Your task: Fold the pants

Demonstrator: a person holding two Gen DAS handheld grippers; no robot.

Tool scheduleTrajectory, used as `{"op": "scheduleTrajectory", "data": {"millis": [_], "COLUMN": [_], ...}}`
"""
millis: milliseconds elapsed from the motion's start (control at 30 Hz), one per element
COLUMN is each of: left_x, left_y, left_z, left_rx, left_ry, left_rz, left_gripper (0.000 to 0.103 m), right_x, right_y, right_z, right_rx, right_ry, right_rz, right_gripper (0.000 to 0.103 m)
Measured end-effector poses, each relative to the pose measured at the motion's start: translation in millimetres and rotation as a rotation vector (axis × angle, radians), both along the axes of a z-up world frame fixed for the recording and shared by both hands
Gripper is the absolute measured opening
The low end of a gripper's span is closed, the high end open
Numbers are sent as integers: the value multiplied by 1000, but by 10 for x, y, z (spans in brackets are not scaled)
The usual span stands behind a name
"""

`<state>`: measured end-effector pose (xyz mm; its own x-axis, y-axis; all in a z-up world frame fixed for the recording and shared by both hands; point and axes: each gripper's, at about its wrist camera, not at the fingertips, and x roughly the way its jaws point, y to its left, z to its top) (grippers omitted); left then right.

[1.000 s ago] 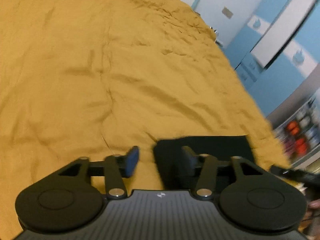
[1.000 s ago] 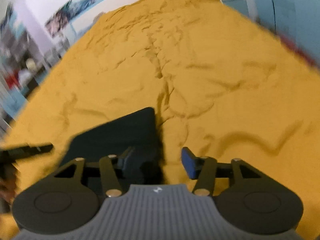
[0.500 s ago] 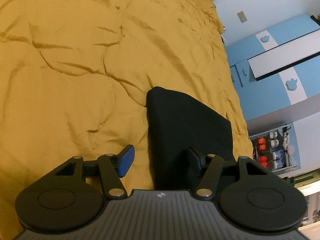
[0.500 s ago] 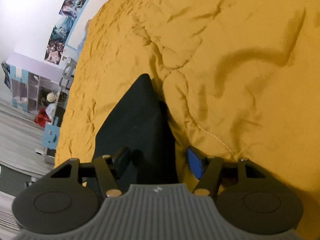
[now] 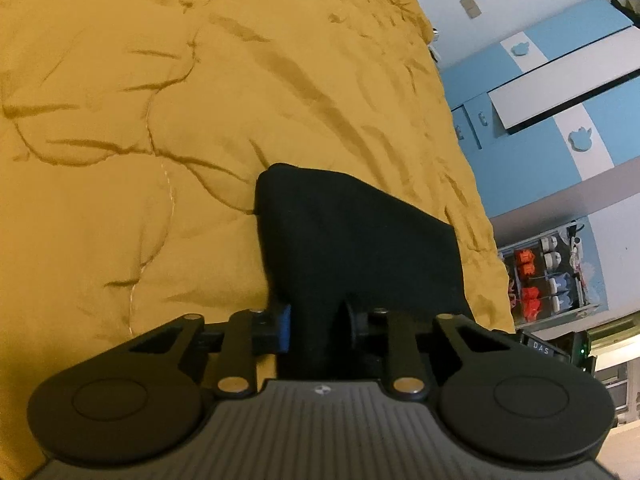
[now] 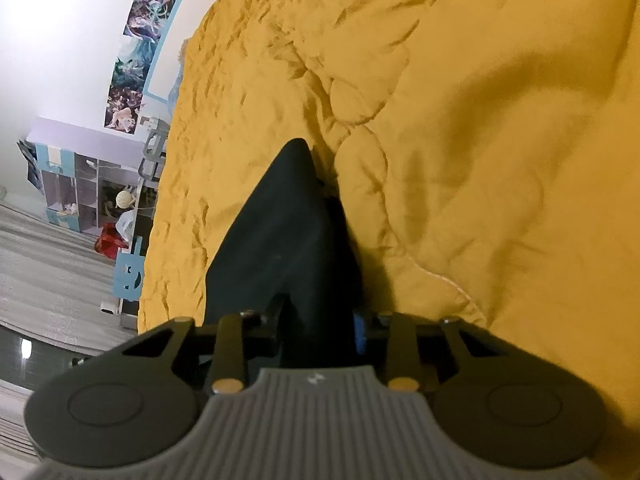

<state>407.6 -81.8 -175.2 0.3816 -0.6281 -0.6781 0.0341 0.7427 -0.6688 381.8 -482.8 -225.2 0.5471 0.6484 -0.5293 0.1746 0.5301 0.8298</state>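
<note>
Black fabric fills the gap of both tools. The left tool (image 5: 316, 330) has just been closing its jaws, and they now pinch a bunched fold of the black pants (image 5: 352, 240); the blue pad of one finger (image 5: 285, 328) presses against the cloth on one side, while the opposite finger is mostly lost against the dark material. The right tool (image 6: 316, 330) has likewise just been closing, and its jaws are clamped on another part of the same pants (image 6: 288, 240), with a sliver of blue pad showing at the cloth's right side.

From the left tool the pants run away as a folded, roughly wedge-shaped slab with a rounded far corner. From the right tool the garment tapers to a point further up the bed. The fabric rises into each grip rather than lying flat there.

The pants lie on a mustard-yellow quilt (image 5: 160, 160) that covers the bed, wrinkled and stitched with pale seams. They sit near the bed's edge: in the left view the quilt's edge drops away just beyond the garment, and in the right view the near edge runs along its left side.

Beyond the bed, the left view shows a blue-and-white wardrobe (image 5: 560, 100) and a shelf with red and white items (image 5: 540, 276). The right view shows posters (image 6: 136, 52) on a white wall, a lavender shelving unit (image 6: 80, 168) and a striped grey floor (image 6: 40, 272).
</note>
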Motion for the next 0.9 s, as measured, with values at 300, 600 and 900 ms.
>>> {"op": "scheduleTrajectory", "data": {"millis": [300,600,900], "left_x": [-126,-307,-689], "left_y": [-61,51,536], "left_z": [402,923,1573], "left_rx": [62,131,223], "left_ry": [-100,-179,-239], "left_rz": [-27,-57,-54], "left_gripper": [21,21,21], "right_x": [-77,-293,-540], "right_y": [22,208,745], "right_z": [457,939,1273], "right_rx": [-78,-79,9], "right_ry": [-56,-101,-141], "right_rz": [-6,25,77], "right_gripper": [14,9,8]}}
